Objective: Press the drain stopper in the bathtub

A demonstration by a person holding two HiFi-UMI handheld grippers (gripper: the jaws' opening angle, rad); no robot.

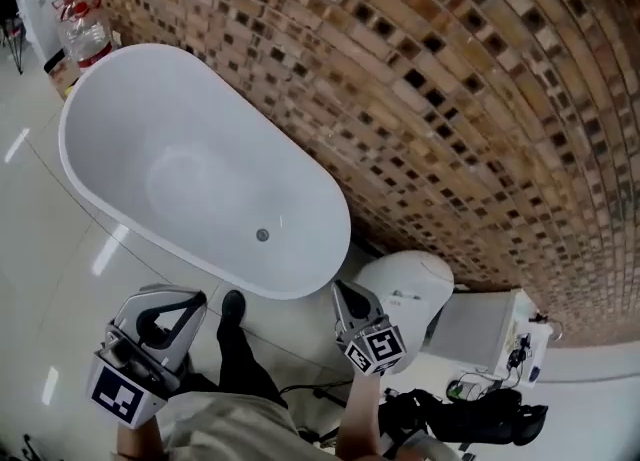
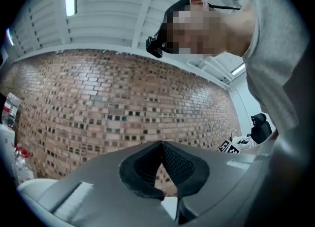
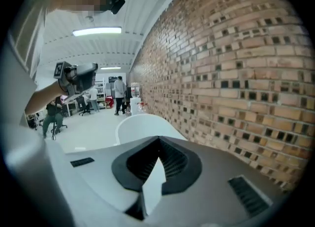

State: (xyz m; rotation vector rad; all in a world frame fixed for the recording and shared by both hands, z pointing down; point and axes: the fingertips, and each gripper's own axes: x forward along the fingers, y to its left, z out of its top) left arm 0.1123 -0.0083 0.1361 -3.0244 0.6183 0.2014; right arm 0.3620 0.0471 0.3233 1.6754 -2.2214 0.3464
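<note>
A white oval bathtub [image 1: 110, 109] stands along the brick wall, and its small round metal drain stopper [image 1: 262, 235] sits on the tub floor near the near end. Both grippers hang outside the tub, below its near rim. My left gripper [image 1: 196, 299] is low at the left with its jaws together and nothing in them. My right gripper [image 1: 339, 290] is just off the tub's near end, also shut and empty. In the left gripper view the left gripper [image 2: 161, 144] points up at the brick wall. The right gripper [image 3: 158, 139] looks along the tub [image 3: 142, 124].
A mosaic brick wall [image 1: 450, 99] runs behind the tub. A white rounded fixture [image 1: 410, 287] and a white box [image 1: 480, 331] stand right of the tub, with a black bag [image 1: 470, 415] and cables near them. A water bottle [image 1: 82, 31] stands at the tub's far end. People [image 3: 118, 93] stand far off.
</note>
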